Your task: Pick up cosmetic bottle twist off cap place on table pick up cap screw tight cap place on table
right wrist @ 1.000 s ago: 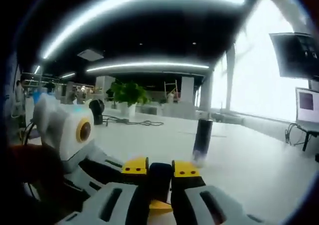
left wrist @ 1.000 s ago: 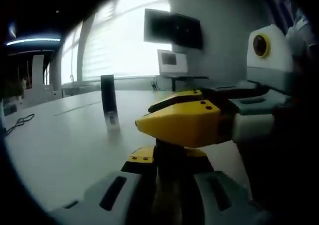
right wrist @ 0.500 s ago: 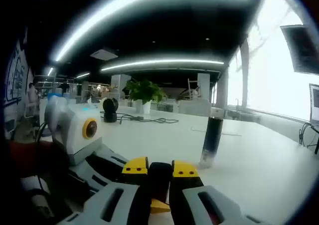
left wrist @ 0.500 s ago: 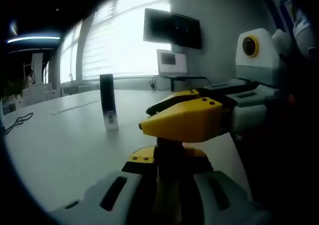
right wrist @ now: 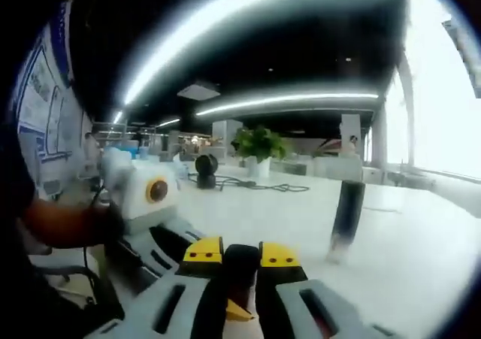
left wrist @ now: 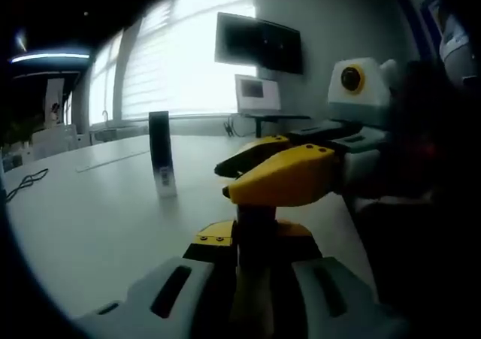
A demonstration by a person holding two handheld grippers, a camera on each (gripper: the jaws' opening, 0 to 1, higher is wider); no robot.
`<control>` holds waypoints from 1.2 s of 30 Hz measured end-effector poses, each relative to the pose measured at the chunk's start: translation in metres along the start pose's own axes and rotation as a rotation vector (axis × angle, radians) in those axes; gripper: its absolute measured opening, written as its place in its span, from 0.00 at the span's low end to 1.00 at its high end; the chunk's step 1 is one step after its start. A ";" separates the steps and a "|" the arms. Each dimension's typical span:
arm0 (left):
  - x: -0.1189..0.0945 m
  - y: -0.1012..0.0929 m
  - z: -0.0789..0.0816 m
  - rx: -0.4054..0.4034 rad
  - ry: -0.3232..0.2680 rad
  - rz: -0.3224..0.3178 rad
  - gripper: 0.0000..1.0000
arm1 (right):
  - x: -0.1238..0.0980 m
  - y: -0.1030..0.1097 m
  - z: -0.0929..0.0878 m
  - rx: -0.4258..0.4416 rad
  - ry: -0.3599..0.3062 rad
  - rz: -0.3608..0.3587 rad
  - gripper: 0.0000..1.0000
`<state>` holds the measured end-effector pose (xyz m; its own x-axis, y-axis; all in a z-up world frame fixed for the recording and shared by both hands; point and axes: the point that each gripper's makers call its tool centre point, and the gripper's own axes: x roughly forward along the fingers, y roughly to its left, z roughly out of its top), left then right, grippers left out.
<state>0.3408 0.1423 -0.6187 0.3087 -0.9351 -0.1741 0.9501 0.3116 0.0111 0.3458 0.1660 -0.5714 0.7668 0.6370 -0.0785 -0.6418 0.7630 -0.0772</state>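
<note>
A tall dark cosmetic bottle (left wrist: 160,155) with a pale base stands upright on the white table (left wrist: 90,226), apart from both grippers; the right gripper view has it at right (right wrist: 347,215). My left gripper (left wrist: 255,234) is shut on a dark object (left wrist: 255,220) that rises between its yellow tips. My right gripper (left wrist: 229,180) reaches in from the right, its yellow jaws closed over the top of that object. In the right gripper view, the right gripper (right wrist: 240,252) is shut on the same dark object (right wrist: 240,267), with the left gripper's white body (right wrist: 146,204) at left.
A dark wall monitor (left wrist: 259,42) and a small screen (left wrist: 258,95) stand beyond the table's far edge. A cable (left wrist: 26,180) lies far left. A plant (right wrist: 259,143), a round black device (right wrist: 205,170) and a cable (right wrist: 263,187) sit far off. A person's arm (right wrist: 60,222) holds the left gripper.
The right gripper has turned about the held object: its camera box slid left in the left gripper view, and the right gripper view swung round. The left gripper and standing bottle stayed put.
</note>
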 end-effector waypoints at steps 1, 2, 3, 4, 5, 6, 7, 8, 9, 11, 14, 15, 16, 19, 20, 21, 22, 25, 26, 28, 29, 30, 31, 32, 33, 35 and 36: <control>0.000 0.000 0.000 -0.002 0.000 -0.001 0.05 | 0.000 0.000 0.000 0.003 -0.007 0.023 0.06; 0.000 0.001 0.000 0.002 0.001 0.003 0.05 | 0.001 0.000 0.000 0.040 -0.016 0.047 0.06; 0.000 0.000 0.000 -0.011 0.000 -0.013 0.05 | 0.000 0.003 -0.001 0.052 -0.021 0.084 0.06; -0.001 0.001 0.000 -0.006 0.001 -0.010 0.04 | 0.000 0.002 -0.001 0.055 -0.015 0.111 0.06; 0.000 -0.001 0.000 0.001 0.001 -0.014 0.04 | -0.001 0.002 -0.001 0.063 -0.018 0.134 0.06; 0.000 -0.002 0.000 -0.002 0.000 -0.019 0.05 | -0.001 0.002 -0.001 0.059 -0.018 0.155 0.06; 0.000 -0.002 -0.001 -0.001 0.001 -0.019 0.04 | -0.001 0.002 -0.001 0.058 -0.017 0.170 0.06; 0.000 -0.002 -0.001 0.003 0.001 -0.019 0.04 | -0.001 0.006 -0.001 0.041 -0.021 0.213 0.06; 0.000 -0.002 -0.001 0.003 0.000 -0.023 0.05 | -0.001 0.005 -0.001 0.057 -0.019 0.240 0.06; -0.001 -0.003 -0.001 0.006 0.000 -0.026 0.05 | -0.002 0.008 0.000 0.035 -0.029 0.313 0.06; -0.001 -0.004 -0.002 0.005 0.000 -0.036 0.05 | -0.002 0.009 0.000 0.039 -0.038 0.433 0.07; -0.001 -0.004 -0.001 0.006 0.000 -0.035 0.05 | -0.002 0.010 0.000 0.039 -0.034 0.463 0.07; 0.000 -0.005 -0.001 0.007 -0.001 -0.037 0.05 | -0.002 0.011 0.000 0.016 -0.038 0.490 0.07; -0.001 -0.006 -0.001 0.013 -0.002 -0.041 0.05 | -0.003 0.013 0.001 0.003 -0.041 0.556 0.07; -0.001 -0.005 -0.002 0.013 -0.002 -0.040 0.05 | -0.003 0.014 0.001 0.009 -0.043 0.577 0.07; -0.001 -0.006 -0.002 0.013 -0.002 -0.041 0.05 | -0.004 0.015 0.001 0.006 -0.048 0.605 0.07; -0.001 -0.006 -0.001 0.015 -0.003 -0.044 0.05 | -0.003 0.014 0.001 -0.001 -0.048 0.611 0.07; 0.000 -0.009 -0.001 0.016 -0.003 -0.053 0.05 | -0.005 0.017 0.001 -0.007 -0.049 0.665 0.07; 0.000 -0.009 -0.001 0.019 -0.003 -0.055 0.05 | -0.006 0.019 0.001 -0.012 -0.048 0.695 0.07; 0.000 -0.011 -0.001 0.025 -0.003 -0.062 0.05 | -0.007 0.020 0.001 -0.025 -0.047 0.728 0.07; 0.000 -0.012 0.000 0.028 -0.003 -0.062 0.05 | -0.008 0.020 0.000 -0.028 -0.047 0.749 0.07; 0.000 -0.012 0.000 0.024 -0.003 -0.063 0.05 | -0.007 0.020 0.000 -0.022 -0.044 0.761 0.07; 0.000 -0.012 0.000 0.022 -0.003 -0.064 0.05 | -0.008 0.021 0.000 -0.023 -0.044 0.783 0.07; 0.000 -0.012 0.000 0.022 -0.003 -0.063 0.05 | -0.008 0.022 0.000 -0.026 -0.044 0.805 0.07; 0.000 -0.013 0.000 0.023 -0.004 -0.065 0.06 | -0.008 0.022 0.000 -0.032 -0.044 0.816 0.07; 0.000 -0.015 0.000 0.024 -0.004 -0.071 0.06 | -0.010 0.025 0.000 -0.032 -0.040 0.871 0.08; 0.000 -0.015 0.000 0.023 -0.004 -0.070 0.06 | -0.008 0.024 0.001 -0.038 -0.040 0.869 0.08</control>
<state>0.3266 0.1373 -0.6188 0.2413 -0.9552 -0.1714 0.9702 0.2412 0.0216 0.3241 0.1787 -0.5720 0.0047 0.9959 -0.0899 -0.9992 0.0011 -0.0399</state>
